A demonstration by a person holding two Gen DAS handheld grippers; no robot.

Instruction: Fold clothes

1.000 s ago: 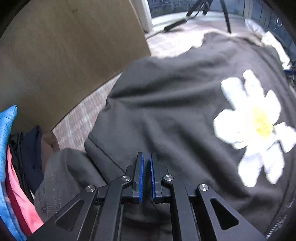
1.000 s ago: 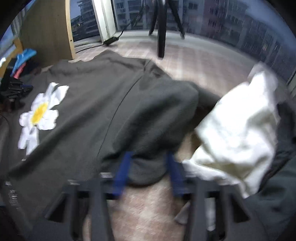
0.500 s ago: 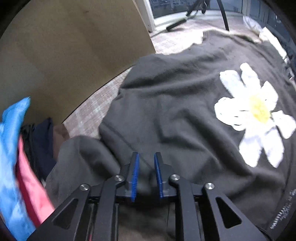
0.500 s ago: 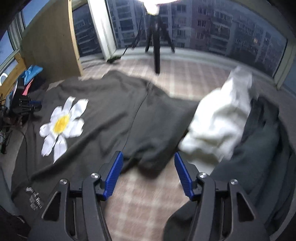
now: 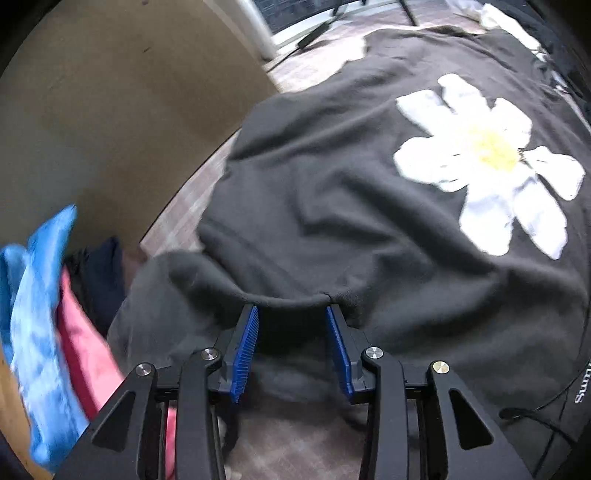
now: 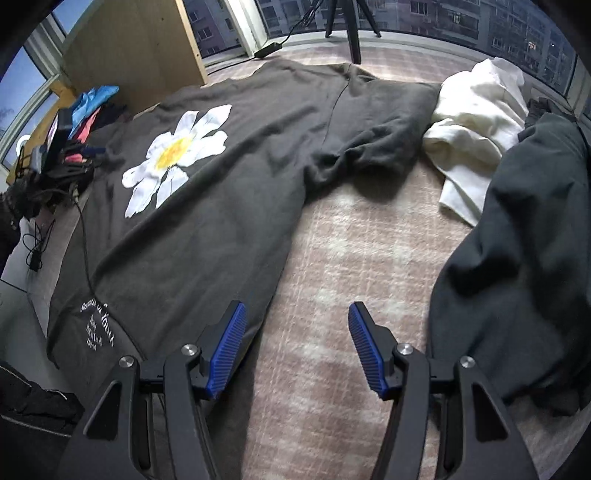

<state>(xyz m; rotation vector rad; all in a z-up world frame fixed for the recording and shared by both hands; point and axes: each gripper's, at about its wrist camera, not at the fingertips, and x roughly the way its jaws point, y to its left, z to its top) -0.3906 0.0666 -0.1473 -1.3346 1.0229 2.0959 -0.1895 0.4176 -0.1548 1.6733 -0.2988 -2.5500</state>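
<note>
A dark grey sweatshirt (image 6: 229, 192) with a big white daisy print (image 6: 177, 151) lies spread on a pink checked blanket (image 6: 354, 258). Its right sleeve (image 6: 373, 133) is folded inward at the far side. In the left wrist view the same sweatshirt (image 5: 351, 206) fills the frame, its left sleeve (image 5: 177, 317) bunched low at the left. My left gripper (image 5: 291, 314) is open just under a drooping fold of the sleeve hem, with nothing clamped between its blue pads. My right gripper (image 6: 297, 314) hovers open over the blanket beside the sweatshirt's hem side.
A white garment (image 6: 476, 122) and a dark green-grey garment (image 6: 517, 258) lie heaped at the right. A blue and pink clothes pile (image 5: 44, 332) sits left of the sweatshirt beside a wooden panel (image 5: 110, 110). Tripod legs (image 6: 351, 29) stand by the window. A black cable (image 6: 83, 236) crosses the sweatshirt's edge.
My left gripper opened and let the sleeve fabric go. My right gripper pulled back and up from the folded right sleeve, staying open.
</note>
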